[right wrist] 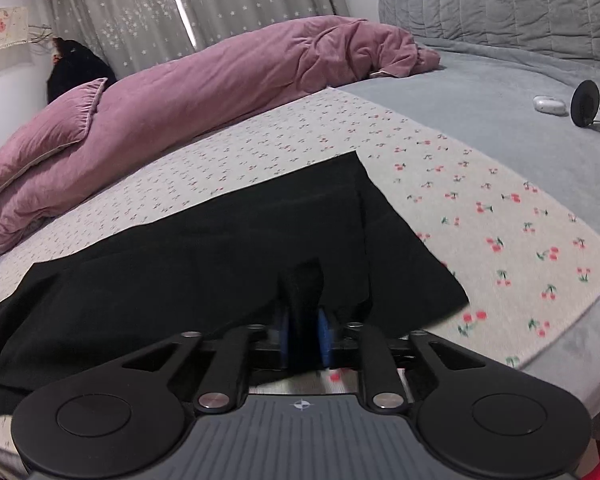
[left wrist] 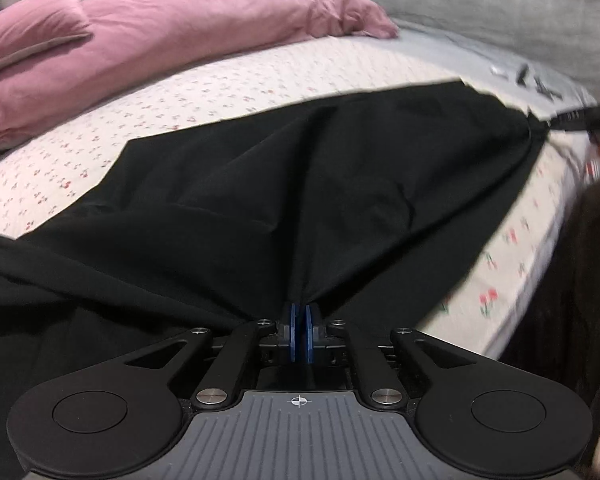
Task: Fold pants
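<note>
On bed (right wrist: 500, 128), cherry-print sheet (left wrist: 228, 92): black pants (left wrist: 300, 184) spread flat. L hand-held gripper (left wrist: 301, 312) pads nearly closed, pinching pants edge. R hand-held gripper (right wrist: 304, 320) narrow gap, fabric fold between pads, grip unclear. Pink duvet (right wrist: 220, 80) behind.

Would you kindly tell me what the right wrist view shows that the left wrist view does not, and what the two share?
Only the right wrist view shows the star-patterned curtains, a black round disc on the grey blanket, and the right gripper with black cloth between its parted fingers. Only the left wrist view shows the left gripper with fingers nearly shut on the cloth, and a dark blurred object at the pants' far corner. Both show the black pants on the cherry-print sheet and the pink duvet.
</note>
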Demonstrator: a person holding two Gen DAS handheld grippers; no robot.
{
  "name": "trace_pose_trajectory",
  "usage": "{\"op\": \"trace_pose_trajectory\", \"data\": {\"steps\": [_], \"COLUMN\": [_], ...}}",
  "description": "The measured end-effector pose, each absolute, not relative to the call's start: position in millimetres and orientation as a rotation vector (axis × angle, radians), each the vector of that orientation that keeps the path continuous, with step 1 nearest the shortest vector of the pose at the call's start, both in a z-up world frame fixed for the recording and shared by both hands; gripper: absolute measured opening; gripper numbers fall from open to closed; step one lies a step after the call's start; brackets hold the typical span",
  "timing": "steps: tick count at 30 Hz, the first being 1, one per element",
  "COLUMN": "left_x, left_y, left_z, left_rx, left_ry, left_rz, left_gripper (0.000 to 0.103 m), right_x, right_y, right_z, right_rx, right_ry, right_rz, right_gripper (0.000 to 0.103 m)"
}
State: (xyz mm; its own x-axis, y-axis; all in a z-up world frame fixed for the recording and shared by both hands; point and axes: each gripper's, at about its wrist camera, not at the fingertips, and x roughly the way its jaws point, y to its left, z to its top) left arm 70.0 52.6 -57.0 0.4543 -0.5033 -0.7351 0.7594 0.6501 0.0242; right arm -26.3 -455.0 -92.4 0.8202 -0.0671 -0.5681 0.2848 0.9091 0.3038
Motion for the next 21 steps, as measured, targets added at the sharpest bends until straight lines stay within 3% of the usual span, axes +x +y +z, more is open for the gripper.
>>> {"op": "trace_pose_trajectory", "data": {"steps": [2, 5, 6, 7, 9, 15, 21], "left_x": [65.5, 62.9, 61.9, 60.8, 59.9, 82.9, 136.5], "left_y": [52.9, 52.9, 51.6, 48.8, 39.5, -24.3, -128.0], "left_z": [-53.8, -43.7, -38.5, -32.8, -21.6, 4.2, -3.7], "left_rx": [0.401, 0.386, 0.378, 0.375, 0.374, 0.348, 0.357], "left_ry": [0.768, 0.787, 0.779, 0.76, 0.708, 0.656, 0.703], "left_rz": [-0.821, -0.884, -0.91, -0.93, -0.957, -1.094, -1.2], "left_gripper": [0.011, 0.018, 0.029, 0.048, 0.068, 0.069, 0.069], "right_x": [-31.6, -38.5, -40.0, -41.3, -45.0, -54.4, -68.7], "right_y": [-455.0, -455.8, -457.0, -459.4, -467.7, -484.9, -496.4], "right_z": [-90.2, -85.8, -83.3, -81.4, -82.0, -102.9, -119.0], "right_rx": [0.395, 0.401, 0.406, 0.423, 0.491, 0.728, 0.922], "right_ry": [0.581, 0.578, 0.567, 0.555, 0.529, 0.483, 0.434], "right_rz": [-0.159, -0.111, -0.102, -0.095, -0.08, -0.023, 0.006], "right_gripper": [0.048, 0.063, 0.065, 0.07, 0.073, 0.073, 0.073]}}
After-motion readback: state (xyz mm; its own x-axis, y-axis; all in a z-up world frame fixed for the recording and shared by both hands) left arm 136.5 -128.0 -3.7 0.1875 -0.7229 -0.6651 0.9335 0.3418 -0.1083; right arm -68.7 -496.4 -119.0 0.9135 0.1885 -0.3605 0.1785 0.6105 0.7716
